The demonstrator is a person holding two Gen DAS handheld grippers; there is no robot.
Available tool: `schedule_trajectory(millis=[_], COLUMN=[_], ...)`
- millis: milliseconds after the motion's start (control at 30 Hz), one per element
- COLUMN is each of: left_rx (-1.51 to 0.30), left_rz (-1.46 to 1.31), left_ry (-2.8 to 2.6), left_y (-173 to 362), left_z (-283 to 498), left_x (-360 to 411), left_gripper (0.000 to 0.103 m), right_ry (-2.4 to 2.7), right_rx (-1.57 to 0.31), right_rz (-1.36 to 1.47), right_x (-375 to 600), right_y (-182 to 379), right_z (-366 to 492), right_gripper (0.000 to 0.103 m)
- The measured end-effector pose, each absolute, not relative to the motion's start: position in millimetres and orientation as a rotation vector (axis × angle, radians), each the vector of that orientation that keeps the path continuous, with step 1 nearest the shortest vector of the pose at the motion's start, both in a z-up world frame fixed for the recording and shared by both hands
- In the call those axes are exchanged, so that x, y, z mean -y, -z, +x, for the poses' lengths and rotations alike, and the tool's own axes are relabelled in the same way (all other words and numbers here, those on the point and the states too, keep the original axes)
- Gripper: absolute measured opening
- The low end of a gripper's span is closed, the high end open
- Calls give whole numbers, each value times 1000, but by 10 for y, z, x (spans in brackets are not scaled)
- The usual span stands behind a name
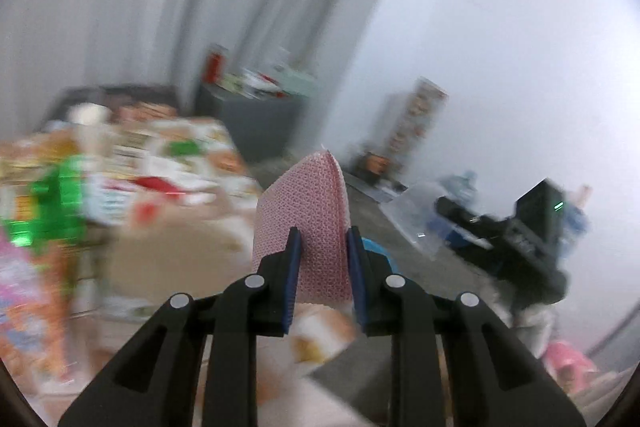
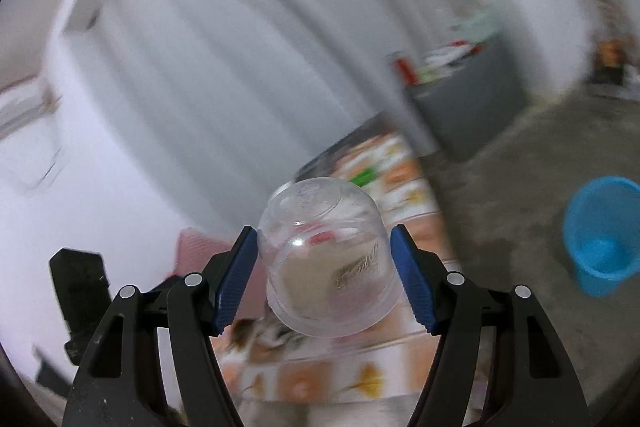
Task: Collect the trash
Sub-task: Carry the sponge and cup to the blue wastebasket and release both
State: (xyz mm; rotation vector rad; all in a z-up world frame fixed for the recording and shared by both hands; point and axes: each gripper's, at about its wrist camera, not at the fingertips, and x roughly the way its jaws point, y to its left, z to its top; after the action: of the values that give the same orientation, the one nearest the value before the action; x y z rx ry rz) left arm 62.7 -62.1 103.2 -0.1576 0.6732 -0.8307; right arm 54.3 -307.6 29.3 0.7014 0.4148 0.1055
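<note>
A: Left gripper (image 1: 322, 247)?
B: Pinching a pink mesh sleeve (image 1: 304, 211), upright between the blue pads (image 1: 294, 263). Raised above a blurred printed tablecloth (image 1: 172, 155).

A: Right gripper (image 2: 324, 259)?
B: Clamped on a clear plastic cup (image 2: 326, 259), base pointing away, rim nearest the camera. Held over the same cloth.

A: Elsewhere?
B: Blue bucket (image 2: 600, 235) on grey floor (image 2: 512, 179), well off to the right. Heavy blur.
</note>
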Motion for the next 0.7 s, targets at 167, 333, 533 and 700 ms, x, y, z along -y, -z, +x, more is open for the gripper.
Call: schedule_trajectory(millis=[167, 333, 533, 700], left_rx=[-859, -1049, -1221, -1206], left_rz=[-132, -67, 15, 90], left_ry=[1004, 1100, 1087, 1013], left_y=[-924, -546, 123, 507], left_z=[1042, 1427, 1861, 2112], left_x=[1785, 2947, 4131, 4807], left_gripper=[22, 22, 23, 30], right_ry=[137, 309, 415, 456], right_rx=[-414, -436, -481, -506], right_rz=[829, 960, 1065, 1133], right_x=[3893, 4597, 5231, 5702], right_y=[90, 623, 1117, 1498], right_z=[326, 274, 446, 754], right_gripper=[64, 64, 64, 69])
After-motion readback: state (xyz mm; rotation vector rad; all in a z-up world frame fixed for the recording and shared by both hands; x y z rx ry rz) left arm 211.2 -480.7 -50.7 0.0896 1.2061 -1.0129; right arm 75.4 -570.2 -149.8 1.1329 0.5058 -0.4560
